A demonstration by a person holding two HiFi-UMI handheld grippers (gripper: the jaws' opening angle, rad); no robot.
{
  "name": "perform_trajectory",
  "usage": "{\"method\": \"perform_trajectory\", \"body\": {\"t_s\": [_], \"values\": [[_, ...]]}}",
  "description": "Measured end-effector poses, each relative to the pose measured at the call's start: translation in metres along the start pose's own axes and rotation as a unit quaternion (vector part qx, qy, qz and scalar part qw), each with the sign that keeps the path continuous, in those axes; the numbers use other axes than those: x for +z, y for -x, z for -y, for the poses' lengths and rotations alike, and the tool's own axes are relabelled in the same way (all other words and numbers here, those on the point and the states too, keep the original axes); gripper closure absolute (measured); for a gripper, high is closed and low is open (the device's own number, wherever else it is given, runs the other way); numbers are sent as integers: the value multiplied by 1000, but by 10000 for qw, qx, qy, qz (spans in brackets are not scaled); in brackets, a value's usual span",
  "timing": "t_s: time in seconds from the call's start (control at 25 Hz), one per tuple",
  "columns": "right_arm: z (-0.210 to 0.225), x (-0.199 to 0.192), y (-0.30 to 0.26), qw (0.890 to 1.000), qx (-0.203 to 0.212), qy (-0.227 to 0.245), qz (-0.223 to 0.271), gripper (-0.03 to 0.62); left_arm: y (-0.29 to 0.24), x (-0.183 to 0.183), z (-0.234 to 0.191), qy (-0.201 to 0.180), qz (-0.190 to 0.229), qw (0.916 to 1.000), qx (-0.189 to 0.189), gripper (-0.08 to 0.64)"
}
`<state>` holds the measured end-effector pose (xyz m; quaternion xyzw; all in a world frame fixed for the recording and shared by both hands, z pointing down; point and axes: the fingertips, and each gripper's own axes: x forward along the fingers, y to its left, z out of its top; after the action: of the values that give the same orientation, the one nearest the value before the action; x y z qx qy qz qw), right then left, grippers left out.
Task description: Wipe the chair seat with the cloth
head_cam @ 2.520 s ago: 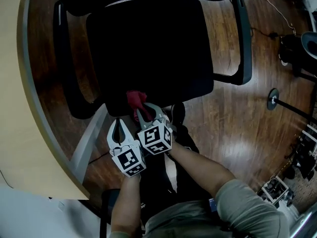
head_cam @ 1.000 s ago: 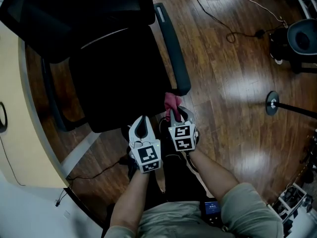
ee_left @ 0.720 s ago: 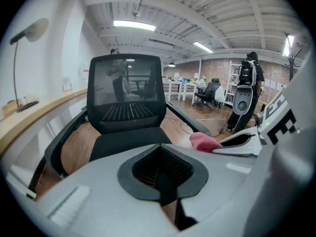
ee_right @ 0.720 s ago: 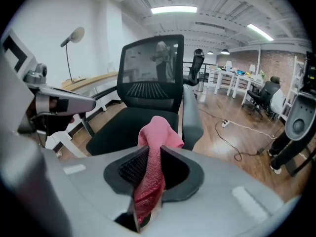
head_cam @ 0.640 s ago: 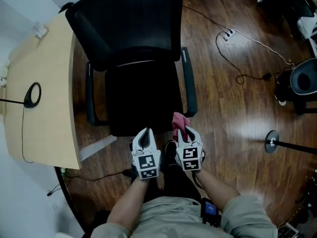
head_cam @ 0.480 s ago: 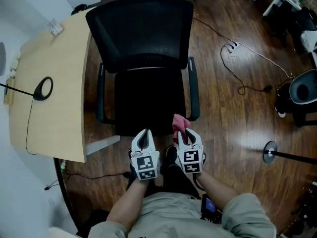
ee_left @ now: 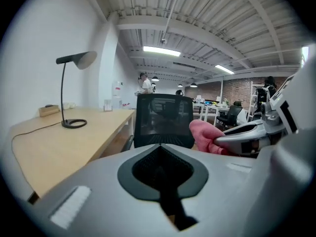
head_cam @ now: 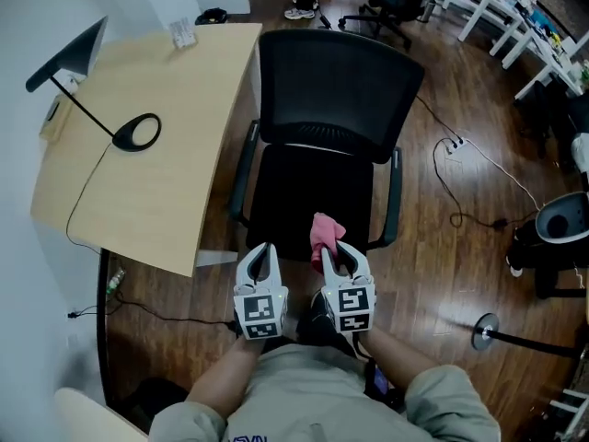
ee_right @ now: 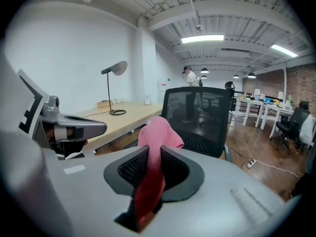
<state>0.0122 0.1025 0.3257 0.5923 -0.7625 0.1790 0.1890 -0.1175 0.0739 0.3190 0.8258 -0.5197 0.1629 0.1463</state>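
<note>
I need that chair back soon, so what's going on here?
A person faces the black office chair with a gripper in each hand. The right gripper is shut on a pink cloth; the left gripper is shut and empty. Both are held up in front of the chair, with the cloth in the air and off the seat, so nothing is being wiped right now.

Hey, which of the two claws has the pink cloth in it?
The right claw: the pink cloth is pinched between its jaws and sticks out past their tips. The left claw beside it is shut with nothing in it.
</note>
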Motion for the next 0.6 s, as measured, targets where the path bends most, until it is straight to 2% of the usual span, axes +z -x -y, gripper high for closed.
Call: {"method": "perform_trajectory", "body": {"t_s": [0.28, 0.6], "values": [[-135, 64, -39, 9927, 1008, 582, 319, 525, 56, 22, -118, 211, 267, 9965, 770, 555], [-266, 86, -83, 9744, 1912, 1153, 253, 525, 121, 10, -241, 519, 322, 9834, 1708, 555]]}}
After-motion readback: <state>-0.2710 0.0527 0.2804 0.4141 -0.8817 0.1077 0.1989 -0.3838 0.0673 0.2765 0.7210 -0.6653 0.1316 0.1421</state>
